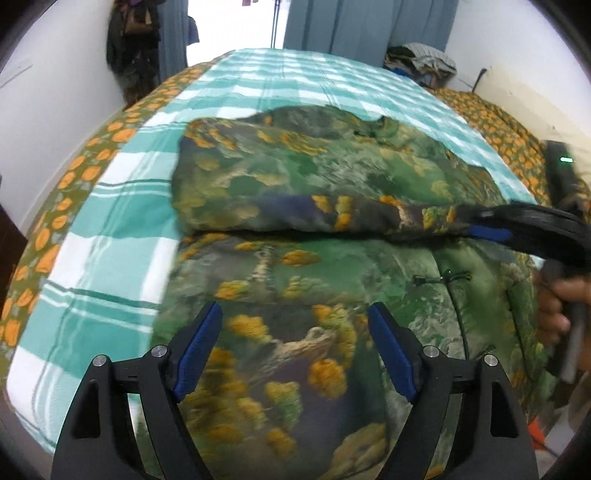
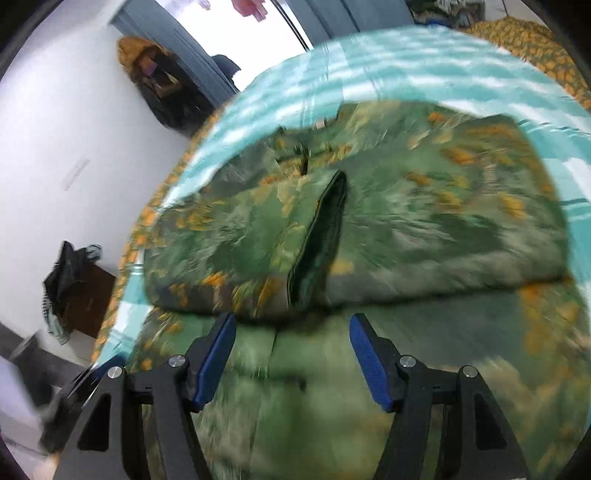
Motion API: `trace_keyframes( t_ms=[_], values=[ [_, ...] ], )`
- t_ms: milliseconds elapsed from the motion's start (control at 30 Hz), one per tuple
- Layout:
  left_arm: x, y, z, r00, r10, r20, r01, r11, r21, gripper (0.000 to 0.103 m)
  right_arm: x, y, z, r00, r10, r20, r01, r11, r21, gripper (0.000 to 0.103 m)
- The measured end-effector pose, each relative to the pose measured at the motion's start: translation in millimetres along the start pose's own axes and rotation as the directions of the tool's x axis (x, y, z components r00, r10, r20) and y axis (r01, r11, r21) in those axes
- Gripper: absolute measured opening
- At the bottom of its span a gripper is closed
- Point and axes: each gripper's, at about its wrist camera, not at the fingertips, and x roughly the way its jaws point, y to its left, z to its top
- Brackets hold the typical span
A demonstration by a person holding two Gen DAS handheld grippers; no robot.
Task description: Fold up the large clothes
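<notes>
Now your garment [image 1: 295,177] lies partly folded on the bed [image 1: 110,229], over its teal checked sheet. Your left gripper [image 1: 295,347] hovers above the garment's near half, fingers spread, nothing between them. Your right gripper [image 2: 291,350] does likewise. Beyond the bed hang grey-blue curtains [image 1: 362,26] against white walls [image 1: 55,110].

Daylight from blown-out window [image 1: 236,26] behind curtains; even, soft interior light; fisheye curvature with dark corner vignetting; right wrist view heavily motion-blurred, left mildly
</notes>
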Motion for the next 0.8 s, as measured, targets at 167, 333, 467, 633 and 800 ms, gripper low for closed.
trace_keyframes(
  t_ms=[167,333,467,633,800],
  values=[
    [-7,17,10,1.000,-0.004,0.007,0.004,1.000,-0.030,0.086,11,27,19,0.997,-0.074,0.024,0.076,0.993,-0.086,0.017],
    [0,19,36,0.999,-0.046,-0.008,0.045,0.998,-0.040,0.087,-3,26,43,0.983,-0.163,0.083,0.173,0.977,-0.127,0.023],
    [3,16,78,0.996,-0.083,-0.013,0.082,0.996,-0.043,0.088,9,10,38,0.961,-0.272,0.049,0.277,0.947,-0.162,0.044],
    [51,10,127,0.996,-0.081,-0.032,0.080,0.997,-0.011,0.091,-12,28,48,0.977,-0.135,0.163,0.169,0.961,-0.218,0.044],
    [144,34,120,0.989,-0.061,-0.132,0.043,0.989,-0.139,0.058,46,47,55,0.990,-0.140,0.034,0.143,0.933,-0.329,0.044]
  ],
)
